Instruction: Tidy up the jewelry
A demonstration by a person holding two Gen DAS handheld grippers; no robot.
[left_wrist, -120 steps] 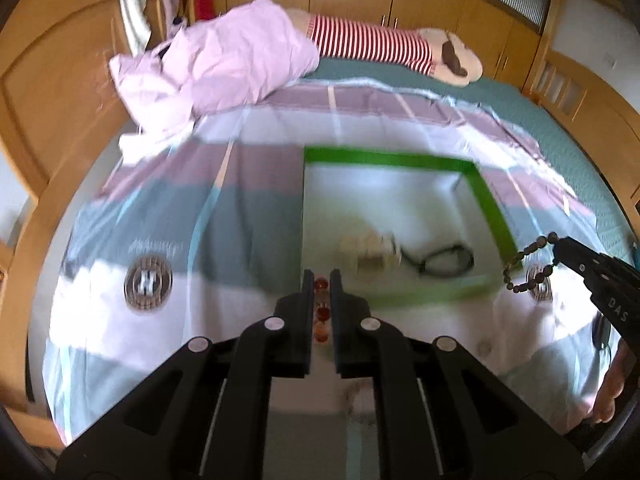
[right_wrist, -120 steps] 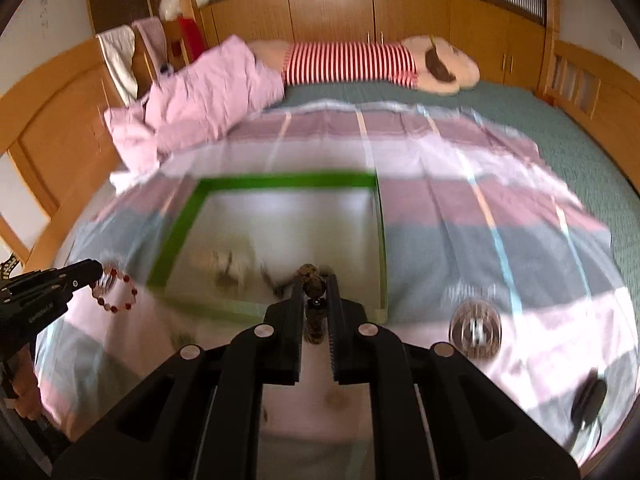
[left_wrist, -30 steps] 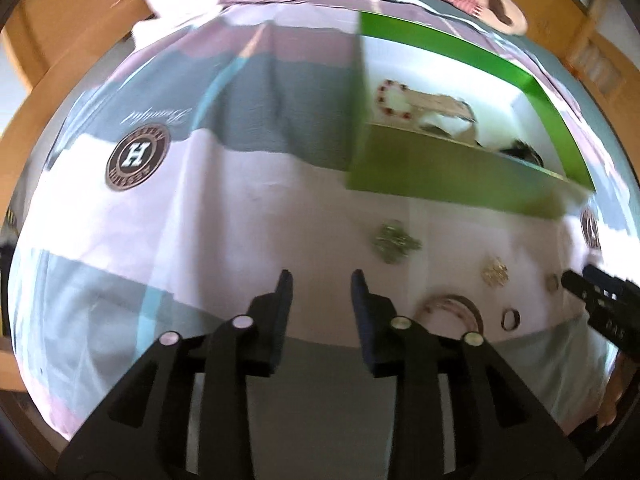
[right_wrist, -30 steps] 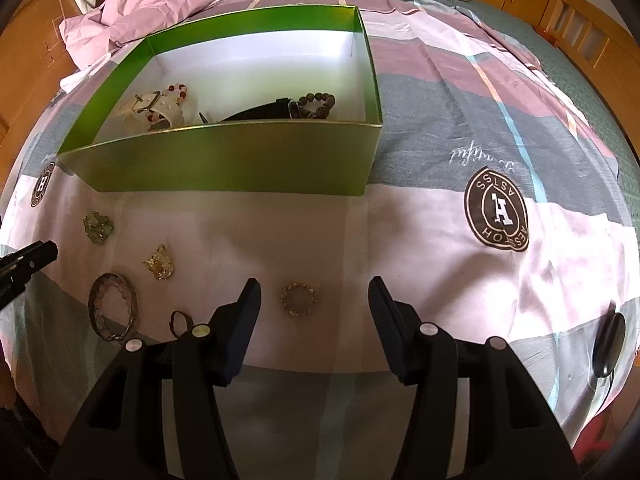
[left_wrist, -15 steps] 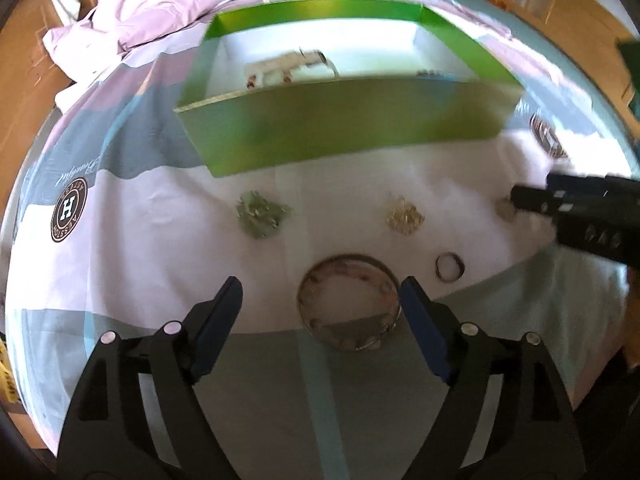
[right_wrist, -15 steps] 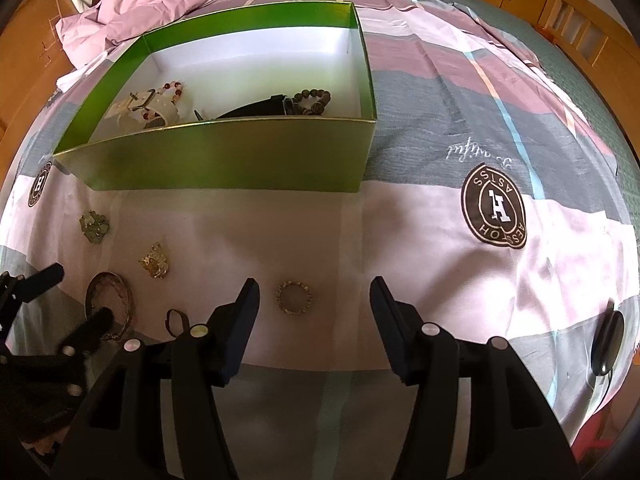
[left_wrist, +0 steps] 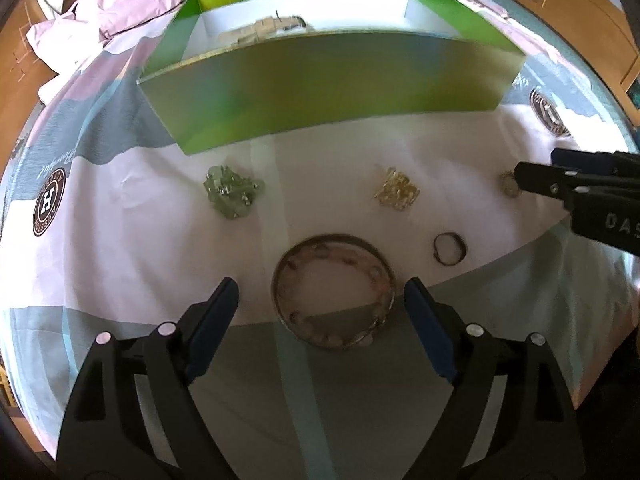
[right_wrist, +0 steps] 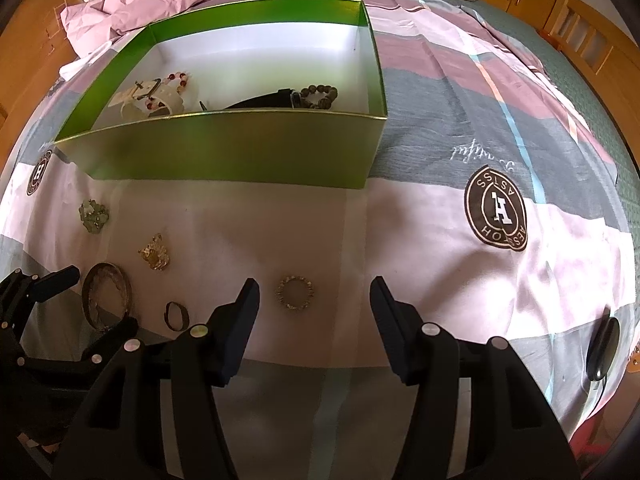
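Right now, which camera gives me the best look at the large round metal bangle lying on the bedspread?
The left wrist view: the large round metal bangle lies centred between the open left gripper, its whole ring visible. The right wrist view shows it small, at the left edge, partly hidden by the left gripper.

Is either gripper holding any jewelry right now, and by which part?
Nothing is held. The left gripper is open around the bangle; the right gripper is open around the ring.
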